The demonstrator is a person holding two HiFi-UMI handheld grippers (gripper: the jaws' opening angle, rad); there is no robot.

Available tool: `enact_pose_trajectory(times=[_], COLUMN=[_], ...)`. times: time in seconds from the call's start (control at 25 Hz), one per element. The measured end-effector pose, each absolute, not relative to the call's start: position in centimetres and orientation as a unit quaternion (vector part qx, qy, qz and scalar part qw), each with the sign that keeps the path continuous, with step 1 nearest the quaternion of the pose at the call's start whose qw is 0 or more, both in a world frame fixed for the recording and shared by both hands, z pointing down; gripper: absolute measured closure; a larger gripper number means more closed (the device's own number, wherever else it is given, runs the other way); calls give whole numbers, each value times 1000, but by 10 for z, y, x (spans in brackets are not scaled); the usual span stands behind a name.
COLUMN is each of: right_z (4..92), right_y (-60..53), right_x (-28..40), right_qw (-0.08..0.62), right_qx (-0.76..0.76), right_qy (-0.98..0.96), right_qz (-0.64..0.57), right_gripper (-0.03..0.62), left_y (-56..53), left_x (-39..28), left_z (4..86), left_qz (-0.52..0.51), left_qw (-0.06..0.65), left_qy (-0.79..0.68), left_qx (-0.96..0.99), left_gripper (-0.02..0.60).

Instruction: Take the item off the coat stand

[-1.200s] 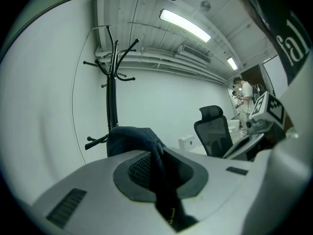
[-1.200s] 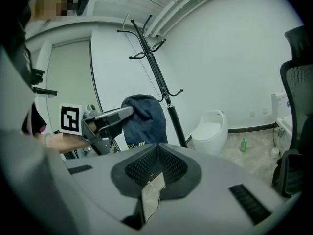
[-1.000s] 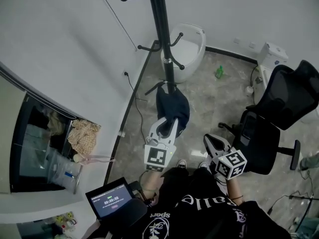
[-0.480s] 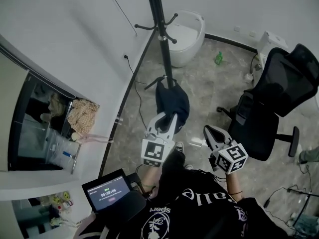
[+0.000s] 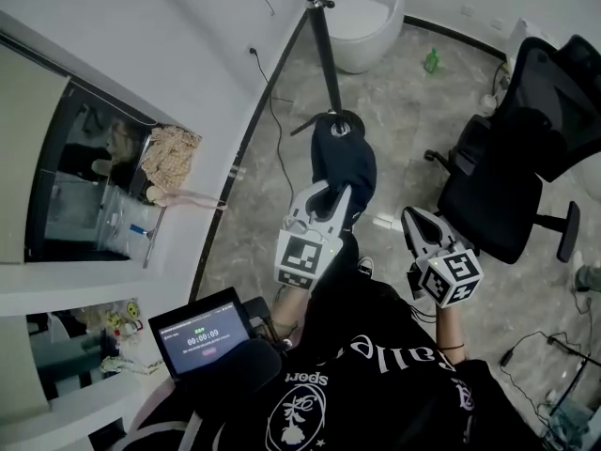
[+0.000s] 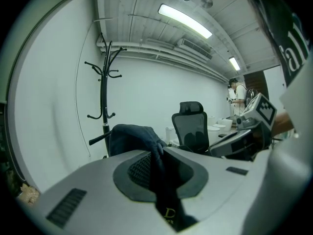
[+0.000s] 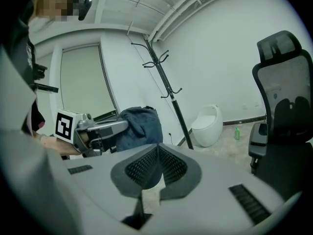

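A dark navy garment [image 5: 344, 163] hangs bunched from my left gripper [image 5: 327, 198], which is shut on a strip of its cloth [image 6: 161, 180]. In the left gripper view the bundle [image 6: 133, 135] sits just past the jaws. The black coat stand [image 5: 321, 36] rises behind it, its base [image 5: 339, 127] right at the garment's top edge. Seen from the right gripper view, the garment [image 7: 142, 124] is to the left of the stand's pole [image 7: 168, 94] and apart from it. My right gripper [image 5: 421, 225] is shut on nothing, to the right of the left one.
A black office chair [image 5: 507, 177] stands to the right. Behind the stand are a white floor-standing bowl [image 5: 368, 12] and a green bottle [image 5: 432, 61]. A cable [image 5: 272, 111] runs along the wall. A lit screen [image 5: 202, 332] and a shelf with a cloth [image 5: 169, 153] lie to the left.
The head view has swung down, so the stand sits higher in the picture. The left gripper has drawn the garment back from the stand's low peg. The right gripper has kept its place beside it.
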State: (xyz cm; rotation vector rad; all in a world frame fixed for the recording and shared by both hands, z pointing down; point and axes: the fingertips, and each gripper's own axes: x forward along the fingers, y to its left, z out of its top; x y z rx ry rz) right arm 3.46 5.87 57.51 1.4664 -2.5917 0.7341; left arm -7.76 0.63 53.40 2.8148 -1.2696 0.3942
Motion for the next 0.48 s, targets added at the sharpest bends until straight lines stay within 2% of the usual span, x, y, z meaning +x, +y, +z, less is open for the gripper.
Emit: enact_pose_trajectory(times=[0.48], right_z=[561], right_y=[67], right_x=[18], right_qw=[17], right_qx=[467], right_qy=[-853], right_qz=[231], right_gripper=[576], left_y=[29], left_x=[-96], left_z=[521], left_qz=[133], left_qw=[8], left_qy=[-418], left_qx=[898], left_gripper=[540])
